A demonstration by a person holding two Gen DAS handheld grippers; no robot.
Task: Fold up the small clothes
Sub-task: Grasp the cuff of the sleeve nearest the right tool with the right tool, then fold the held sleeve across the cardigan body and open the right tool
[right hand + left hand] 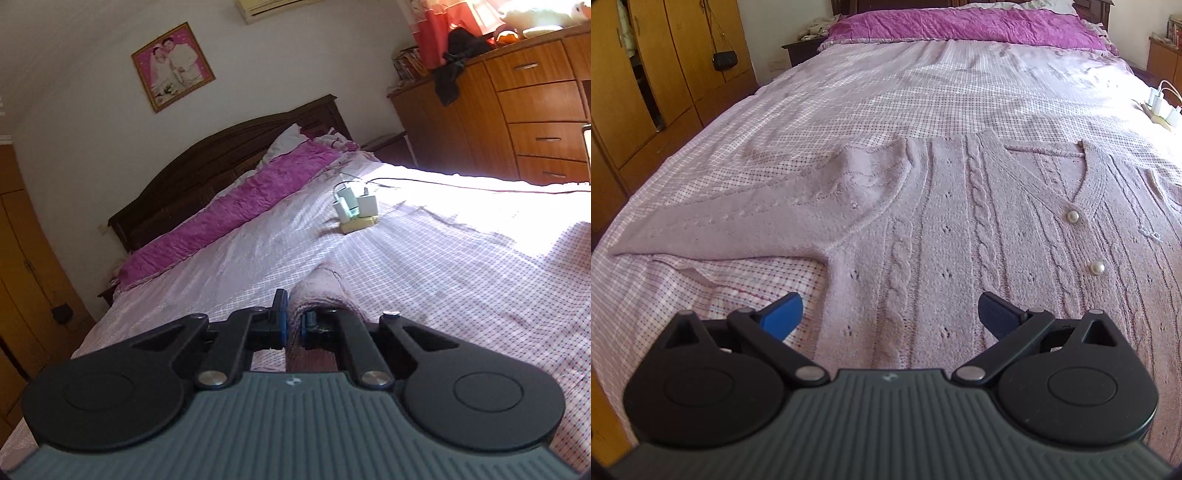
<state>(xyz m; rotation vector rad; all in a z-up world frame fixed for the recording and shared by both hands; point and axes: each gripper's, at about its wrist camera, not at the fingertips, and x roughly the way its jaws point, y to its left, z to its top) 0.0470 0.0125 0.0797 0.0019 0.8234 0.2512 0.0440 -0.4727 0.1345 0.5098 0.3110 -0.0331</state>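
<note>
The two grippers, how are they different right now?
The left gripper is open, its blue fingers spread wide; the right gripper is shut. The left gripper holds nothing and hovers over the flat pink cardigan; the right gripper pinches a lifted fold of pink knit. Both have black arms and blue fingers, and both are over the checked bed sheet.

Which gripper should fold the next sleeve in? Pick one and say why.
Right. The right gripper is already shut on a bunch of the pink cardigan, while the left gripper hovers open over it, holding nothing.
</note>
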